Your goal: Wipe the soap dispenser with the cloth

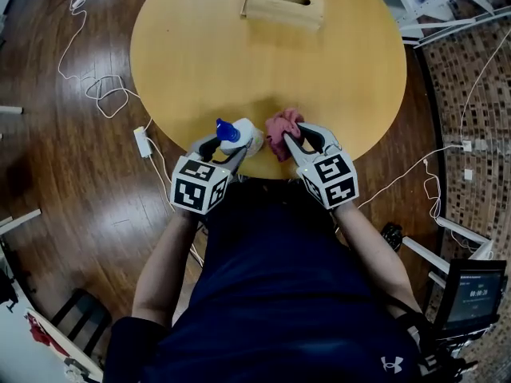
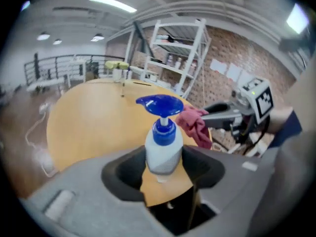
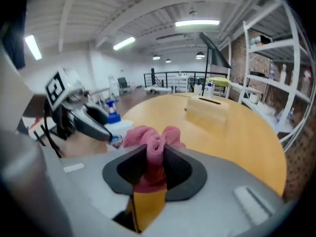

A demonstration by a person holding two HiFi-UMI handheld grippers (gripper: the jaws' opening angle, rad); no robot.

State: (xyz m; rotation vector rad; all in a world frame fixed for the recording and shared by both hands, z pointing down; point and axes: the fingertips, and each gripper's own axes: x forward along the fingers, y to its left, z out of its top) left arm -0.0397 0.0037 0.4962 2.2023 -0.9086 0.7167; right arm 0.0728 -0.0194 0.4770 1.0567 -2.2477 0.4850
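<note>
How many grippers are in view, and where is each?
2. The left gripper grips the white plastic soap dispenser with a blue pump at the near edge of the round wooden table; the right gripper, just beside it, grips the crumpled pink cloth.

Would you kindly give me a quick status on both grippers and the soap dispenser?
Left gripper shut on soap dispenser. Right gripper shut on pink cloth, close beside dispenser, contact unclear. Nothing between them.

In my head view, the left claw (image 1: 237,152) hides the lower body of the soap dispenser (image 1: 243,131). The right claw (image 1: 289,144) covers part of the cloth (image 1: 281,124). The counter (image 1: 200,54) runs off the top edge. In my right gripper view the dispenser's label (image 3: 115,141) is too blurred to read.
</note>
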